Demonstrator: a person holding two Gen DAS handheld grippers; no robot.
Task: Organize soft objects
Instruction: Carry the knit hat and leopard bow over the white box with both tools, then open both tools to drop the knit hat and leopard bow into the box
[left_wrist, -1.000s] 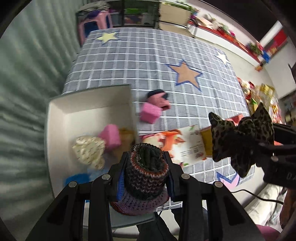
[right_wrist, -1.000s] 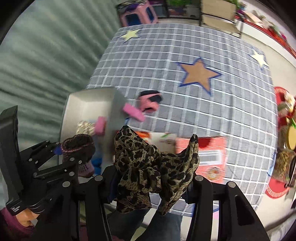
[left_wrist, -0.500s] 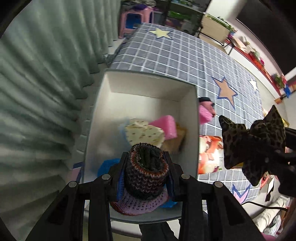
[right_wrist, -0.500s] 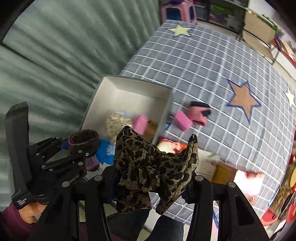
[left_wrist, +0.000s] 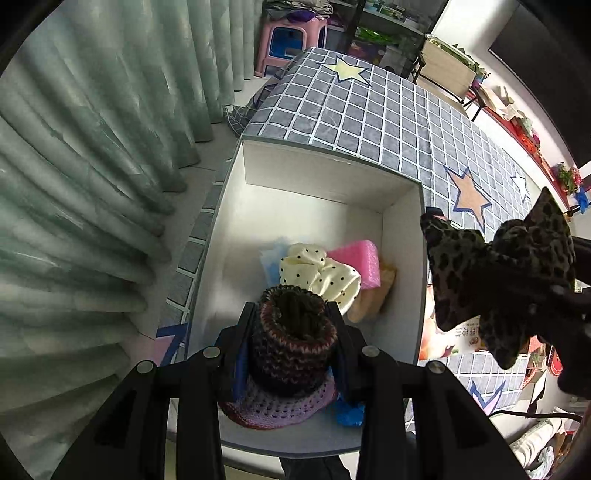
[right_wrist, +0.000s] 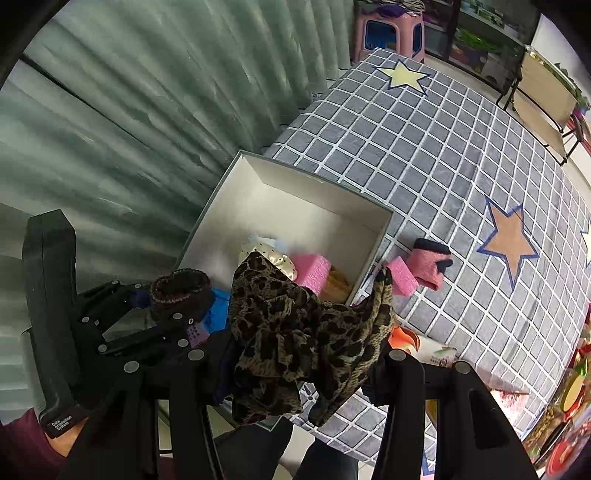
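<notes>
1. Nearest the left wrist camera, the left gripper (left_wrist: 293, 347) was clenched on a knitted hat (left_wrist: 291, 354), its dark cuff pinched between the jaws and the purple brim hanging below, above the near end of the white box (left_wrist: 325, 173).
2. The right gripper (right_wrist: 306, 354) was closed on a leopard-print fabric bow (right_wrist: 303, 332), held above the box's near right corner rather than over the open interior.
3. Inside the box lay a cream polka-dot bow (left_wrist: 321, 277), a pink sponge (left_wrist: 358, 262), a tan soft piece (left_wrist: 373, 295) and something blue (left_wrist: 347, 410) near the front wall.
4. Beyond the box's right wall, on the checked tablecloth (right_wrist: 424, 147), a second pink sponge (right_wrist: 400, 280) and a pink sock (right_wrist: 428, 266) still waited.
5. The step in hand looked like the drop-off: the hat seemed ready for release, while the bow likely needed carrying left over the box first.
</notes>
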